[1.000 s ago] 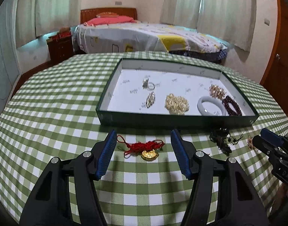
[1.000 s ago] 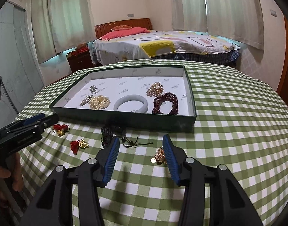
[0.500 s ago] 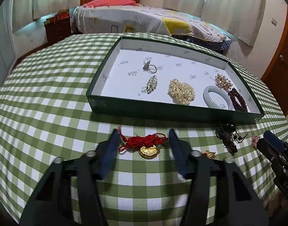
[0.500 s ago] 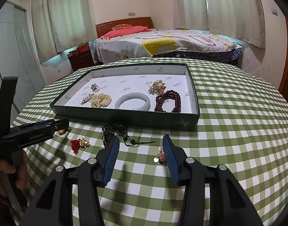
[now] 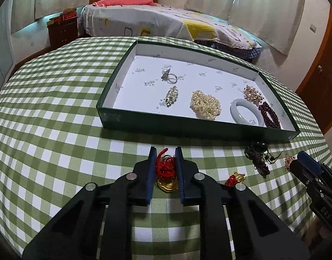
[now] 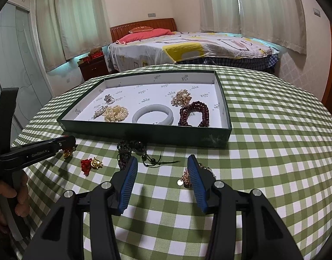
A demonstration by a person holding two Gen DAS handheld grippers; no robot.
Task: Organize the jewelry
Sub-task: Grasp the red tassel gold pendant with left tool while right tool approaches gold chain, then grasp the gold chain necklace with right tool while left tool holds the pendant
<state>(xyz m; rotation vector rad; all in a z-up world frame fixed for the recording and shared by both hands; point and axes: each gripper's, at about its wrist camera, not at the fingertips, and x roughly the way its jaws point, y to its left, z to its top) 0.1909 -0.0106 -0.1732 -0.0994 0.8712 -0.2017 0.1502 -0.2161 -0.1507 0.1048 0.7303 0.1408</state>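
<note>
Left gripper (image 5: 165, 151) angled down at the table, jaws pinched in on the red cord pendant (image 5: 166, 170), pads pressing the bunched red cord, gold locket hanging out just below the pads, resting on or near the green checked tablecloth (image 5: 57, 130). In the right wrist view a person's hand (image 6: 13, 197) wraps the left tool's handle at the frame's left edge. Right gripper (image 6: 162, 162) tilted down too, jaws about half apart, nothing between them; right pad sits just beside a small gold coin charm (image 6: 185, 178), left pad near the dark cord necklace (image 6: 131, 151). Green tray (image 5: 187, 129) stands just beyond the pendant, near wall facing the gripper, a strip of bare cloth between them. Left half of the tray floor is mostly bare; right half is crowded. In tray: ring (image 5: 169, 77), silver brooch (image 5: 171, 96), pearl bunch (image 5: 206, 105), pale jade bangle (image 5: 246, 112), dark red bead bracelet (image 5: 270, 116), gold bead cluster (image 5: 252, 94). Small red-and-gold charm (image 5: 235, 178) lies loose on cloth between the two grippers. Wide open cloth left of the tray.
</note>
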